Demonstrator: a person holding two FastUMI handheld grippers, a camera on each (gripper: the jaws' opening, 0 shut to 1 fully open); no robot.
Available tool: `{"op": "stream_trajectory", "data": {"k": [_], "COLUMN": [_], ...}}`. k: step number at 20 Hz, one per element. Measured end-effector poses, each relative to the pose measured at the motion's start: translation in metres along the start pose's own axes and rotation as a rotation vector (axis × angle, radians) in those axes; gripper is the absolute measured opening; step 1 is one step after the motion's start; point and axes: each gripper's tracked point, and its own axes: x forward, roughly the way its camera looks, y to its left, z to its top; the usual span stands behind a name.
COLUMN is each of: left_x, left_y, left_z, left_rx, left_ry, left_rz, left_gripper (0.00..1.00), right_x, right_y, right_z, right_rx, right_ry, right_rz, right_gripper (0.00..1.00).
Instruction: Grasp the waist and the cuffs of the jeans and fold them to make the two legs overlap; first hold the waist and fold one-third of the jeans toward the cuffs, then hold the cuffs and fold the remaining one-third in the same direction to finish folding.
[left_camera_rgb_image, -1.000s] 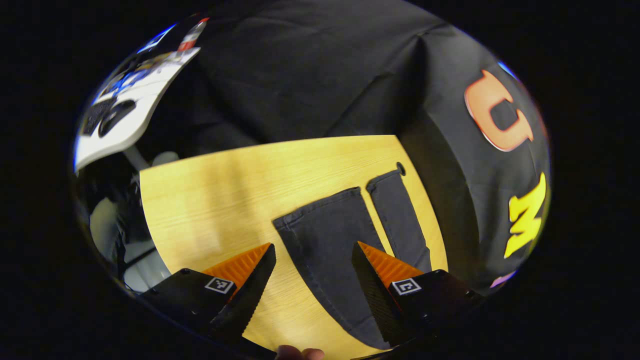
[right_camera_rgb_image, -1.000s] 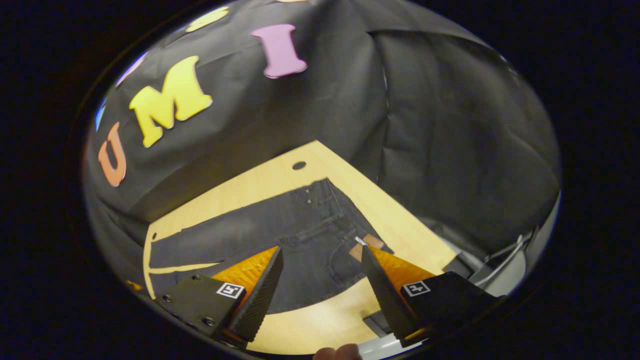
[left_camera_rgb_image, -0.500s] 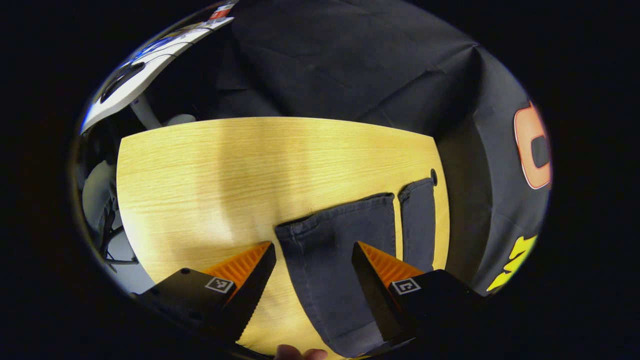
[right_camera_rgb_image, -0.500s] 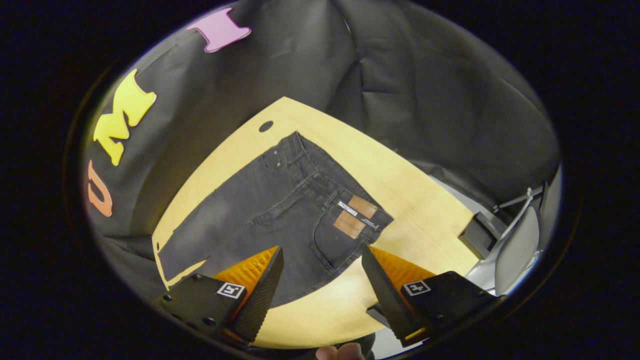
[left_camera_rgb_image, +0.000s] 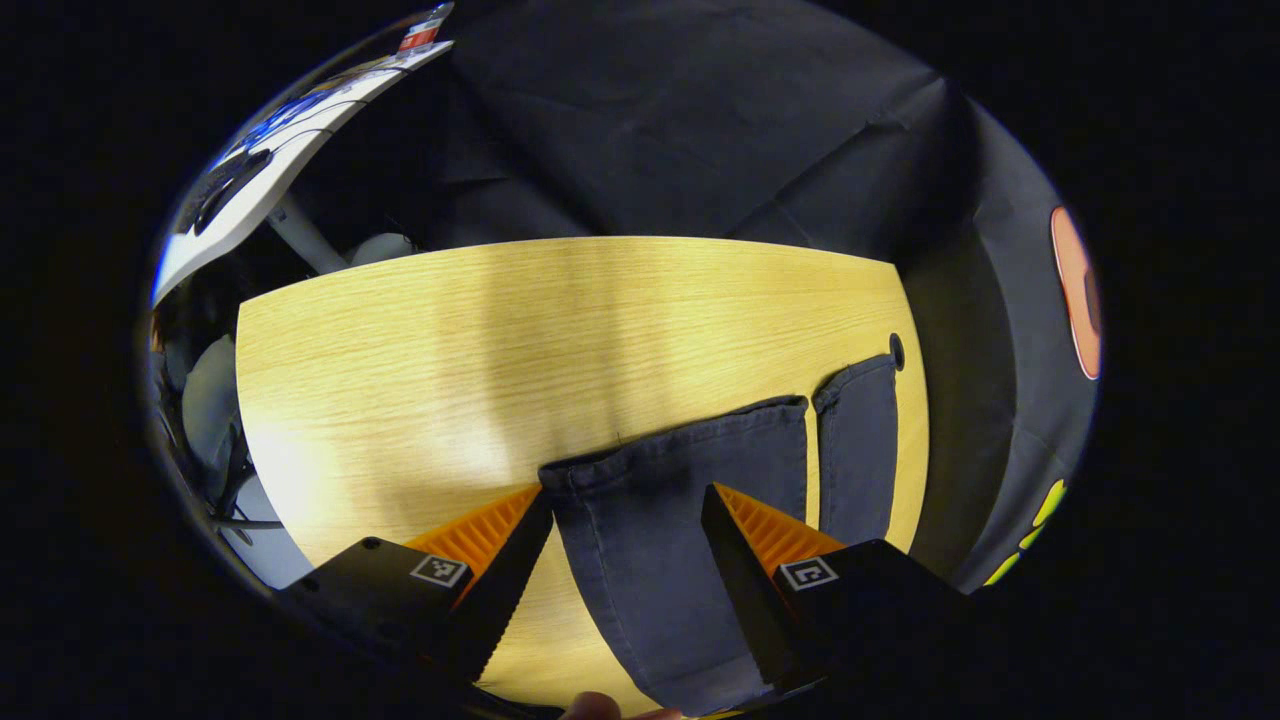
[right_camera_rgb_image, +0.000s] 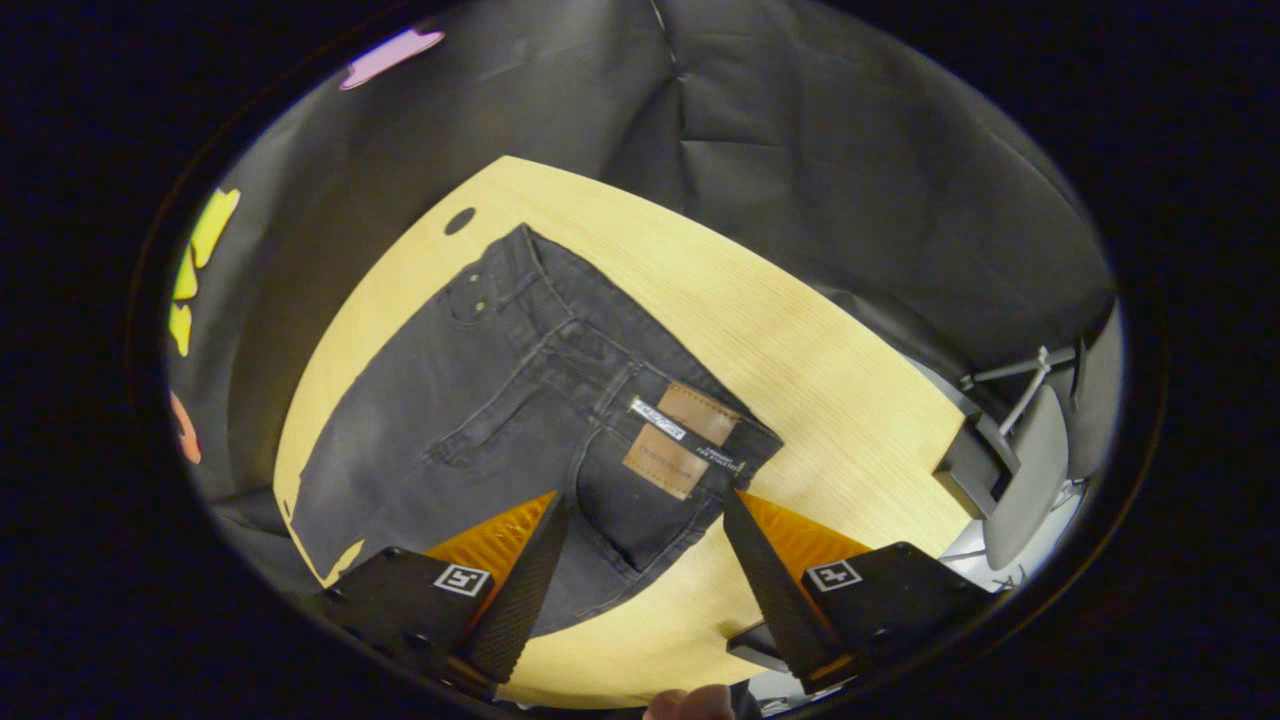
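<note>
Closer now than a second ago: left gripper (left_camera_rgb_image: 625, 490) spread above near cuff (left_camera_rgb_image: 680, 440), right gripper (right_camera_rgb_image: 645, 500) spread over waist (right_camera_rgb_image: 640, 420); jeans (right_camera_rgb_image: 480, 400) flat on table (right_camera_rgb_image: 800, 360), seemingly untouched; leg-overlap fold pending.

left gripper (left_camera_rgb_image: 625, 520): two wedge-shaped jaws with ribbed inner faces, on blocky black housings
left markings: small square black-and-white tag on each housing
right gripper (right_camera_rgb_image: 645, 530): same build; screw heads on one housing
person: a fingertip (right_camera_rgb_image: 690, 703), perhaps a thumb, at the bottom edge
</note>
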Motion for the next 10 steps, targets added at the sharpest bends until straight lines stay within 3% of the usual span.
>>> {"op": "stream_trajectory", "data": {"k": [2,6,7,9,10], "left_x": [0.002,0.006,0.006,0.005,0.005], "left_y": [-0.003,-0.001,0.000,0.005,0.008], "left_z": [-0.002,-0.001,-0.001,0.000,0.000], "left_rx": [0.001,0.033,0.035,0.025,0.007], "left_ry": [0.009,0.016,0.015,0.005,-0.002], "left_rz": [0.021,0.074,0.087,0.118,0.131], "left_gripper": [0.97,0.94,0.93,0.89,0.85], "right_x": [0.009,0.017,0.022,0.021,0.022], "right_y": [-0.010,-0.008,-0.009,-0.017,-0.017], "right_z": [0.002,0.003,0.004,0.003,0.001], "right_rx": [0.041,0.054,0.043,0.008,-0.008], "right_ry": [-0.007,-0.016,-0.013,-0.013,-0.027], "right_rz": [-0.059,-0.101,-0.111,-0.194,-0.199], "right_gripper": [0.98,0.99,0.93,0.93,0.85]}}
